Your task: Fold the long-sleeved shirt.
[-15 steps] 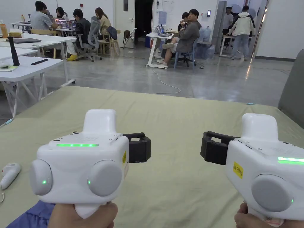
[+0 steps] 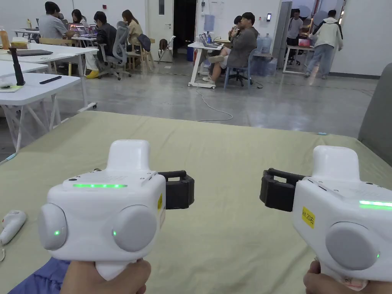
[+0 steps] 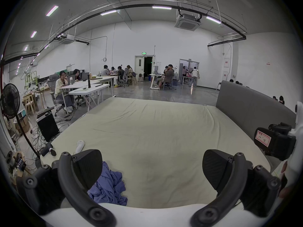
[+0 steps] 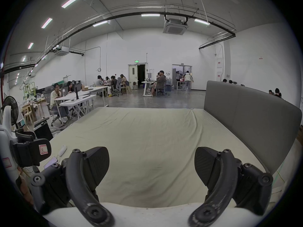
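Note:
A crumpled blue long-sleeved shirt (image 3: 108, 189) lies in a heap near the front left edge of the bed; in the head view a corner of the shirt (image 2: 38, 277) shows beside the person's left hand. My left gripper (image 3: 152, 166) hovers just right of the heap, open, with nothing between its jaws. My right gripper (image 4: 151, 163) is held level beside it over the bare pale green sheet (image 2: 214, 153), also open and holding nothing. Both white gripper housings sit low in the head view, side by side.
A white handheld controller (image 3: 80, 146) lies on the sheet at the left edge. A grey headboard (image 4: 246, 116) stands along the bed's right side. White tables (image 2: 34, 88), seated people, a standing fan (image 3: 9, 99) and floor cables lie beyond the bed.
Both grippers hold nearly still; the right one has dipped slightly. A person standing in the far background has stepped to the right.

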Motion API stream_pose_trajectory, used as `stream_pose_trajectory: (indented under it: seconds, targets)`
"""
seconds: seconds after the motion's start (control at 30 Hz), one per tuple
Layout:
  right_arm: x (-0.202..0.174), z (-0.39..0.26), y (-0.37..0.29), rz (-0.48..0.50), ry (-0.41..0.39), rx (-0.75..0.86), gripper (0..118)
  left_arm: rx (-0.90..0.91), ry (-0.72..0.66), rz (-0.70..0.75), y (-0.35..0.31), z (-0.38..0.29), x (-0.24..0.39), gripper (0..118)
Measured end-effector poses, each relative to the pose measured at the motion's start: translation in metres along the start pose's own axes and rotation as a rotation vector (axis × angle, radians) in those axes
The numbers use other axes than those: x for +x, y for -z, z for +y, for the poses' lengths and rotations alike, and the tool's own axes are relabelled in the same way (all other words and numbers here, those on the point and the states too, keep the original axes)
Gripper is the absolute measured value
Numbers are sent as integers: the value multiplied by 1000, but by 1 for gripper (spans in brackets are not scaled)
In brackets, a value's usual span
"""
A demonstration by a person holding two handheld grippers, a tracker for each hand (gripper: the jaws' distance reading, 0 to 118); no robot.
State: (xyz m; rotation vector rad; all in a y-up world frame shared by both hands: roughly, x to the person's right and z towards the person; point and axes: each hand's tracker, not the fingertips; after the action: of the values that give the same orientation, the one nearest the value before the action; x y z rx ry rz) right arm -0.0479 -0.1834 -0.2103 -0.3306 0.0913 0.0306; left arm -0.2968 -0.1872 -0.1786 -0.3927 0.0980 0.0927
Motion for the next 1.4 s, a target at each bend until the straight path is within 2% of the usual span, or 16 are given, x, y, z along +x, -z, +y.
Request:
stream_pose_trajectory:
  seconds: [1.4]
  targets:
    - [-3, 2, -1, 4, -6, 1, 106, -11, -2, 8, 0, 1, -4, 118]
